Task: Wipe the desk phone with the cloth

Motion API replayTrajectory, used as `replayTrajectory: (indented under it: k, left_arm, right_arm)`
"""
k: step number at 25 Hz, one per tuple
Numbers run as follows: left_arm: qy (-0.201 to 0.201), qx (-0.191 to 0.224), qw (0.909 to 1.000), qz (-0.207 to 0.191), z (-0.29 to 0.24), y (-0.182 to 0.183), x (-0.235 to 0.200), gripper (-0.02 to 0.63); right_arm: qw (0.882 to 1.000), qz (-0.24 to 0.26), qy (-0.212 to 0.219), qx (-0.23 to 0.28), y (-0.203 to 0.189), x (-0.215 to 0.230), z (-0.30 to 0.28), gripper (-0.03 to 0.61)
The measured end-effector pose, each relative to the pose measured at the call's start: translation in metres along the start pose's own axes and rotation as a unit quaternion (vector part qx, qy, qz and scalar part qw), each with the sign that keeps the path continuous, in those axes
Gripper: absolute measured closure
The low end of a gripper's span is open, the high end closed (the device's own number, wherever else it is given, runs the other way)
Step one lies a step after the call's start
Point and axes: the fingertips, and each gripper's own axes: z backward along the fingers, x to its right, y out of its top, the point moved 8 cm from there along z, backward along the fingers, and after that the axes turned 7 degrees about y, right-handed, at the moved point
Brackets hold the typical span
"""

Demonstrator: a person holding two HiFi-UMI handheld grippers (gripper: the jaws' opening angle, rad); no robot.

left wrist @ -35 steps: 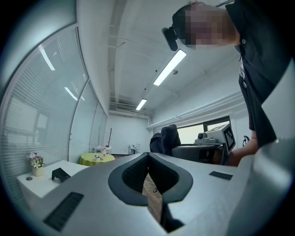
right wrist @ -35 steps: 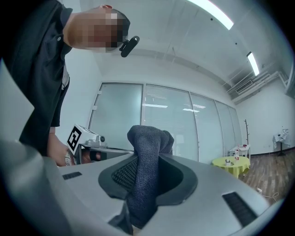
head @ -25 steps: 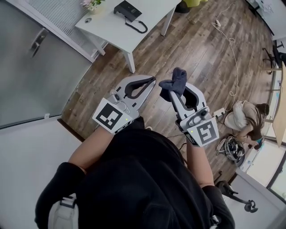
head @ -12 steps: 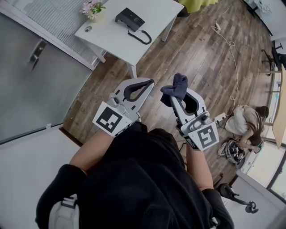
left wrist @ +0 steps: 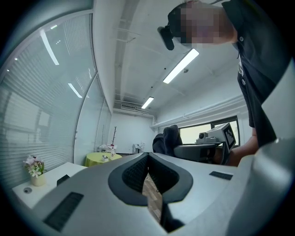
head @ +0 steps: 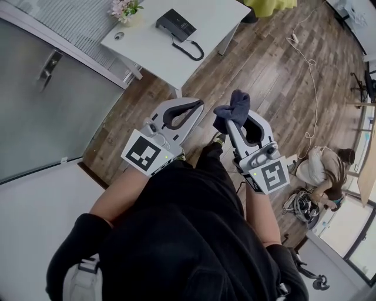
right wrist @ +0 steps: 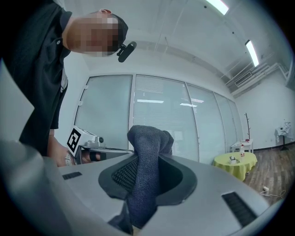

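The black desk phone [head: 176, 23] with its coiled cord [head: 191, 52] lies on a white table [head: 154, 52] at the top of the head view, well ahead of both grippers. A dark blue cloth [head: 234, 104] bunches up out of my right gripper [head: 229, 121], which is shut on it; the same cloth [right wrist: 146, 170] hangs between the jaws in the right gripper view. My left gripper [head: 198, 106] is held beside it, shut with nothing in it, its jaws meeting [left wrist: 147, 157]. Both are in the air over the wooden floor.
A small pot of flowers [head: 124, 8] stands on the table's far left corner. A glass partition [head: 41, 88] runs along the left. A person [head: 326, 163] sits on the floor at the right near some gear. A white cable [head: 308, 64] trails over the floor.
The table with the phone has slid lower and closer in the head view. Both grippers have kept their pose, the cloth still held in the right one.
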Motion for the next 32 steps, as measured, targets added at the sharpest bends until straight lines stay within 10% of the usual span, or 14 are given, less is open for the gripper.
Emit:
replayTrajectory:
  k: [32]
  left_arm:
    - [0.134,-0.014,0.9909,-0.003,-0.206,0.003,-0.009,0.604]
  right_arm:
    - [0.990,0.004,0.138,-0.018,0.005,0.254,-0.004,0.465]
